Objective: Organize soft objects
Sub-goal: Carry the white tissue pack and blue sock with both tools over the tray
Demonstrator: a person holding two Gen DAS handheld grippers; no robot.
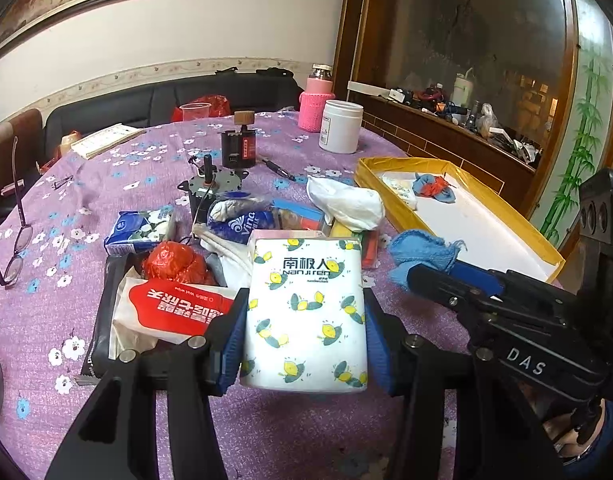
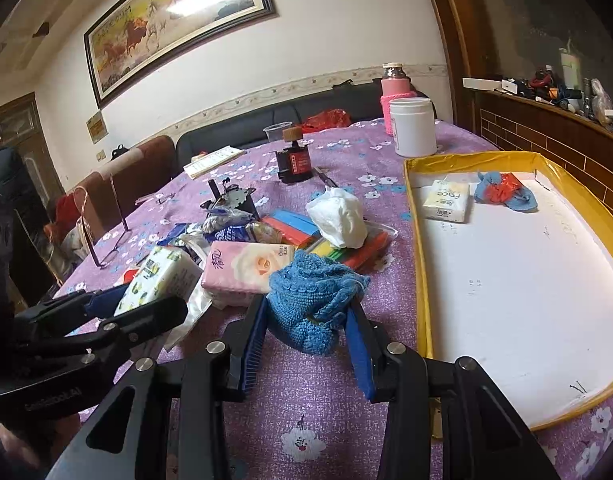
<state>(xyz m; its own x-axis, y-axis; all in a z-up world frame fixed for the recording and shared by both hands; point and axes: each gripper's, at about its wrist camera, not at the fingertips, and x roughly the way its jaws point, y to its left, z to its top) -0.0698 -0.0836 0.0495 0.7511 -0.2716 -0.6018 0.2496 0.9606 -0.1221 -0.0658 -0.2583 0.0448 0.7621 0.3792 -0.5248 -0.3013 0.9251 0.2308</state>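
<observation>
L gripper clamps a tissue pack w/ lemon print, pads pressed on both its sides, held just above the tablecloth. R gripper is closed on a blue cloth, bunched btwn the fingers. Landmark: yellow tray. Both held items are left of the tray, outside it, cloth nearer. Inside tray, far end: small tissue pack & a blue-red cloth. White wad & pink pack also left of tray.
</observation>
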